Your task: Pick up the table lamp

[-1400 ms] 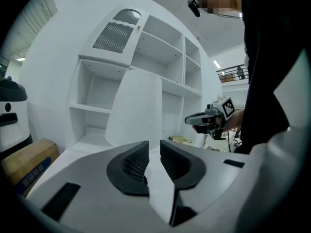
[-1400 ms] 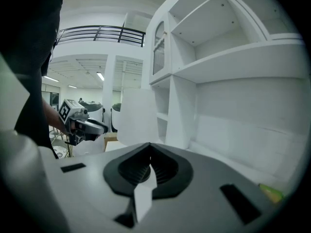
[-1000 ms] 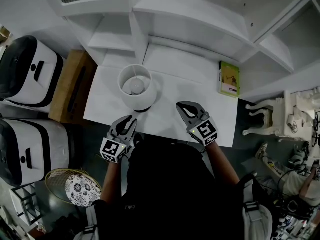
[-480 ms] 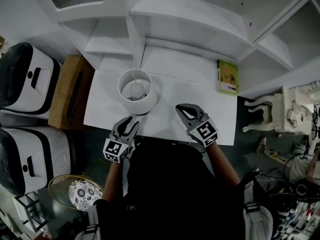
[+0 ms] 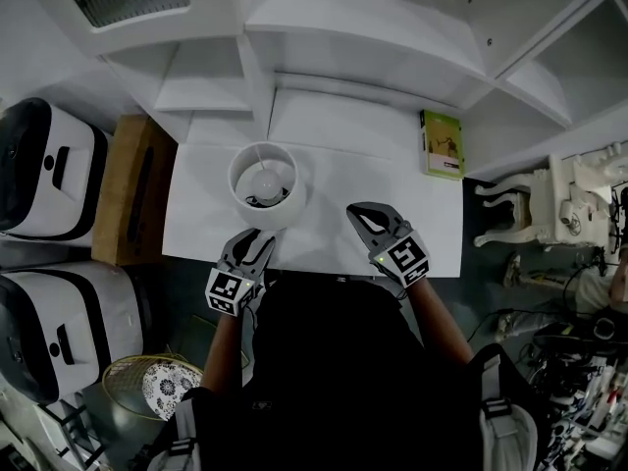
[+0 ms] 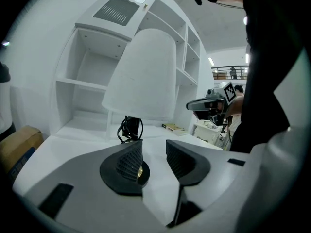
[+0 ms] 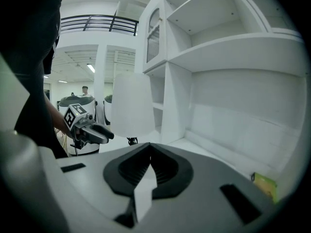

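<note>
The white desk [image 5: 343, 180] carries the table lamp [image 5: 263, 184] upright on its left part, where it stood a second ago. The left hand-held gripper [image 5: 257, 241] has edged nearer the lamp, and its jaws have just been opening with nothing between them. The right hand-held gripper [image 5: 357, 211] stays closed and empty.

white desk [image 5: 324, 175] | white shelves [image 5: 343, 37] above | dark floor [image 5: 186, 285] | cardboard box [image 5: 132, 199] left | white stool [image 5: 535, 214] right

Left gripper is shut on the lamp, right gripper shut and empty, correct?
Not quite. The left gripper is open: its jaws have just been opening, with nothing between them, and the lamp stands ahead, ungripped. The left gripper view shows it. The rest holds.
</note>
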Tool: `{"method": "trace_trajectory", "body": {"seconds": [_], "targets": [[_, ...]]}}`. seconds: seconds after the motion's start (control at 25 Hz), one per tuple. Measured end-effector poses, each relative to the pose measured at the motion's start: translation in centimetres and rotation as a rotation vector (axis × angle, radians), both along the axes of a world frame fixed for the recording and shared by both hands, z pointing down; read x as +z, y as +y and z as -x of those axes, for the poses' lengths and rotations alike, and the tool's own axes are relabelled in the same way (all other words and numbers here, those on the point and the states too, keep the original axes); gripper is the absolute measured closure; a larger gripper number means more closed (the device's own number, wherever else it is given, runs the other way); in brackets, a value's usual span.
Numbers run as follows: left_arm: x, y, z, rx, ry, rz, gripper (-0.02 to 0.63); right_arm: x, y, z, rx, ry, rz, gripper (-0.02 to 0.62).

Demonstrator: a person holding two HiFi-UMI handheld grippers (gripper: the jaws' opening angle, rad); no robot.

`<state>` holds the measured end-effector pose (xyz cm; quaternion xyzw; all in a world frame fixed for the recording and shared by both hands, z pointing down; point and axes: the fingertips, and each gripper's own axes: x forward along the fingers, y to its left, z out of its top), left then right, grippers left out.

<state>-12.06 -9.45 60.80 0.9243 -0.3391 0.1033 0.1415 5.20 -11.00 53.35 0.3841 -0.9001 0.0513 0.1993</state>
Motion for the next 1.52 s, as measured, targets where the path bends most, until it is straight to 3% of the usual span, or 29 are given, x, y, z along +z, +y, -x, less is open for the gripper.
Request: {"method": "trace_trajectory", "body": {"seconds": [0.84,1.52], "targets": [[2.6,-3.9,-1.3,0.044,0.014,0.011,0.39,1.0,-0.8,-1.0,0.055,0.043,0.032,0.588],[2.8,-7.0,-2.8,0.04,0.017,-0.089,0.351,1.6,-0.2,-1.6,0.026,0.115,0.056,0.588]]}}
